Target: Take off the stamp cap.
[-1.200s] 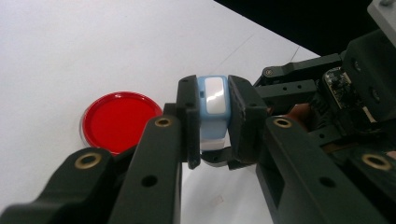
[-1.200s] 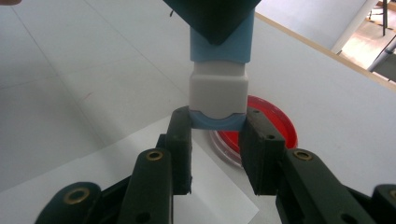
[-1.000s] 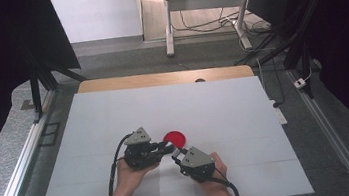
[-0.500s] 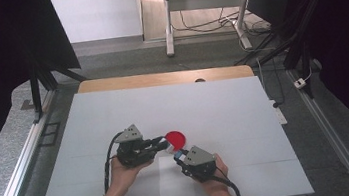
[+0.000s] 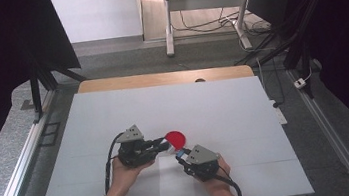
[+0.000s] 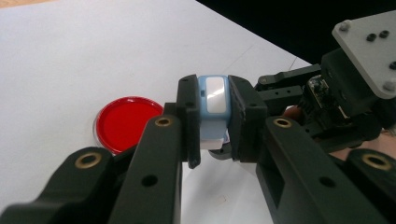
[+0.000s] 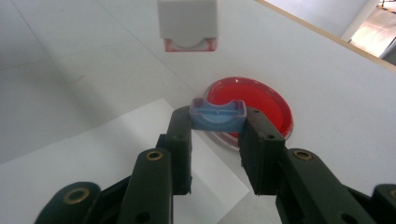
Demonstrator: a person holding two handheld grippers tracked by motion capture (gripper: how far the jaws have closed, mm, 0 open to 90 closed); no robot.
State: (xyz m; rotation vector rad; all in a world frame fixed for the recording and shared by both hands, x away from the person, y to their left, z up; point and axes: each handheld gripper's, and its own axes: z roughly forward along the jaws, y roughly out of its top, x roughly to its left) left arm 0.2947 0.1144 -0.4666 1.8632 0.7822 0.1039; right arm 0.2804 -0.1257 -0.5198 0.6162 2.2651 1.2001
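The blue box (image 6: 214,100) was up in the air, not on the table (image 5: 113,110). The left gripper (image 6: 215,119) had it squeezed tight between its two jaws. The jaws were almost closed, with just the box in the gap, and its shiny white face pointed up. It was probably pinched by its sides so that it could not slip or turn. Close by, the right gripper (image 7: 217,128) was closed tight too, on a small blue piece (image 7: 217,114) with a round dip in it. The piece sat right at the tips of the jaws, maybe so that most of it stuck out and could meet the box. I could not tell if the two blue bits fit together. Both grippers pointed at each other, near but not touching, a little in from the front edge of the table. That kept the work close to the person's hands. Just behind the tips lay a flat red dish (image 5: 175,138), near the middle of the table, with nothing in it. It looked like a spot kept ready for small parts. A white paper (image 5: 175,183) lay under the hands by the front edge, perhaps to catch anything that dropped.
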